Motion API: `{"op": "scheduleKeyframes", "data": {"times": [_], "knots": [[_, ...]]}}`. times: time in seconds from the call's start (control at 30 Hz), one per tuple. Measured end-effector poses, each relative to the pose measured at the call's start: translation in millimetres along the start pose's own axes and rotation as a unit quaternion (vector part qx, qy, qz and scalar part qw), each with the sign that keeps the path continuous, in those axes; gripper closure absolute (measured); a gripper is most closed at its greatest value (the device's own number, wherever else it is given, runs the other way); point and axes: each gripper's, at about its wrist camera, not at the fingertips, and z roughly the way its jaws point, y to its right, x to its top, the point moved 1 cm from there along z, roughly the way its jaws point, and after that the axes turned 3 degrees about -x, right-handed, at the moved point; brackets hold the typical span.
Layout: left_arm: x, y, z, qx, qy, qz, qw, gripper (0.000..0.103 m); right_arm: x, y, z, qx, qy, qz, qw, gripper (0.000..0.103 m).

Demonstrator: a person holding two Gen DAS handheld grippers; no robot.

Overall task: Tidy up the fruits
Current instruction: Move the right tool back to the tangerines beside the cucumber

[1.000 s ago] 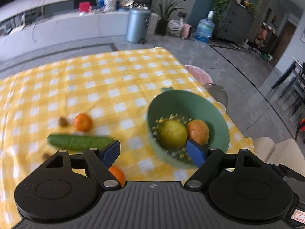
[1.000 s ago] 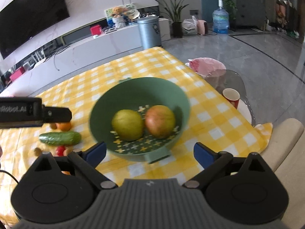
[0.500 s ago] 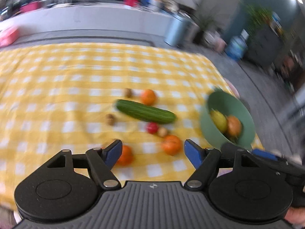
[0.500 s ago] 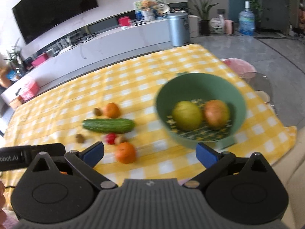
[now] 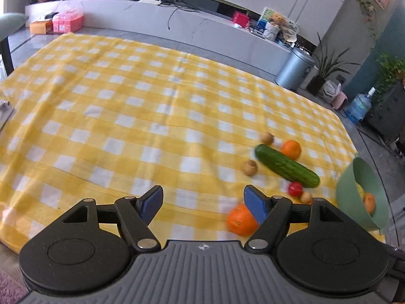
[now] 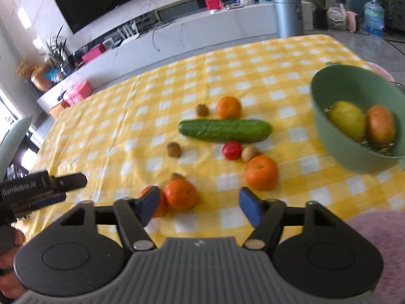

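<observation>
You are seeing the cucumber (image 6: 224, 130) lying mid-tabletop (image 6: 126, 116); one orange (image 6: 229, 107) is sitting behind it, another orange (image 6: 261, 173) before it, the bowl (image 6: 336, 126) standing right.

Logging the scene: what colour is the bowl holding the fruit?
Green; the bowl shows best in the right wrist view.

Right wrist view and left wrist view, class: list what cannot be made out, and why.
- Right wrist: leftmost orange, mostly hidden behind the right hand-held gripper finger.
- Right wrist: green bowl, right side cut off by the frame edge.
- Left wrist: bowl's contents, mostly hidden by its wall and blurred.
</observation>
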Motion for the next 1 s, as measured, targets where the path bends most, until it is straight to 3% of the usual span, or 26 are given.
{"op": "scheduleKeyframes", "data": {"times": [0.1, 0.37, 0.57, 1.0], "knots": [[-3, -12, 13, -0.027, -0.020, -0.005, 0.9994, 0.018, -4, -2, 20, 0.000, -0.017, 0.009, 1.000, 0.047], [-16, -15, 33, -0.070, -0.073, -0.002, 0.9949, 0.018, -8, 2, 67, 0.024, -0.043, 0.093, 0.994, 0.053], [-21, -14, 43, -0.083, -0.094, -0.007, 0.9921, 0.018, -1, 2, 81, 0.012, -0.033, 0.119, 0.992, 0.053], [-22, -15, 53, -0.079, -0.108, -0.011, 0.9910, 0.018, -6, -1, 101, 0.035, -0.044, 0.127, 0.990, 0.053]]}}
